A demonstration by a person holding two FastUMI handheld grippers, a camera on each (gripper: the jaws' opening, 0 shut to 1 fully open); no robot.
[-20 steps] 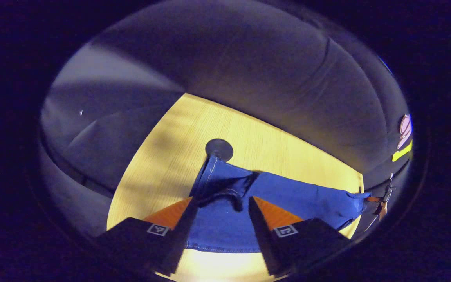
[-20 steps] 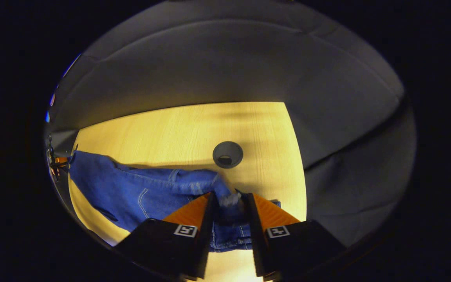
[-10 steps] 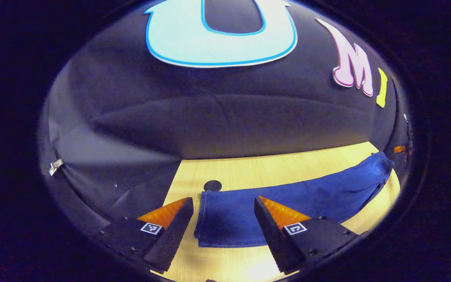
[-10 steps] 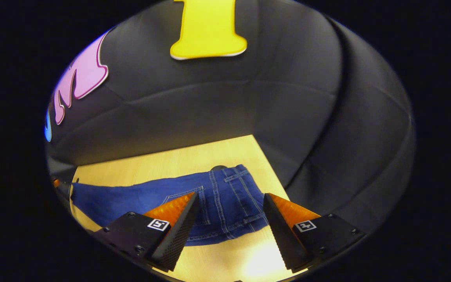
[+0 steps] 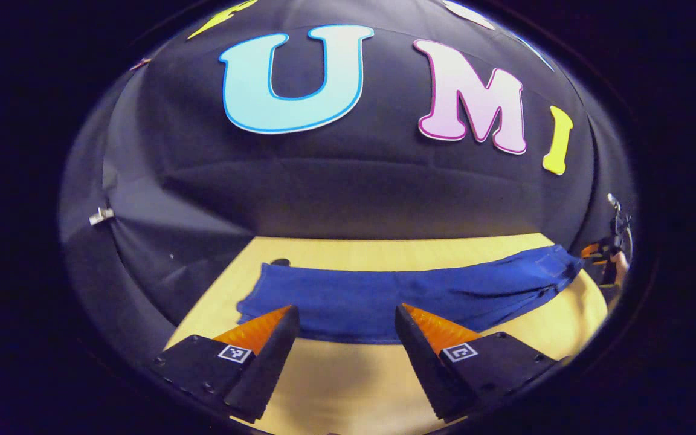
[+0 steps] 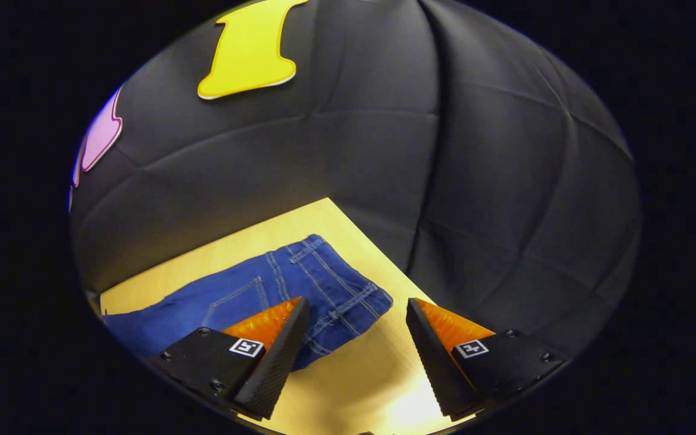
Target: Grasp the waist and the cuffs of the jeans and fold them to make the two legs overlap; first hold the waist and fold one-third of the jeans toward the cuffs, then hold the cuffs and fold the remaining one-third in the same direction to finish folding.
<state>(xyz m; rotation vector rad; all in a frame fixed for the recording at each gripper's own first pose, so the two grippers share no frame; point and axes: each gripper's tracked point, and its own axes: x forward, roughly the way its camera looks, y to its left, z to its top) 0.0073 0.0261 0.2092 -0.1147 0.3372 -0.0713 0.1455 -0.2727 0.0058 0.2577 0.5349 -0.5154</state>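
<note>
The blue jeans lie flat on the yellow wooden table as one long strip, legs overlapping. In the left gripper view the cuffs are at the left and the waist at the far right. My left gripper hovers open just short of the near edge of the legs, holding nothing. In the right gripper view the waist with its belt loops and a back pocket lies ahead to the left. My right gripper is open above bare table beside the waist, empty.
A dark round grommet hole sits in the table just behind the cuffs. Black cloth walls close in the table's back and sides. A hand shows at the far right edge past the waist.
The right gripper has opened and let go of the waist, and the left has drawn off the cuffs. Both have pulled back and tilted up. The jeans now lie flat and straight.
</note>
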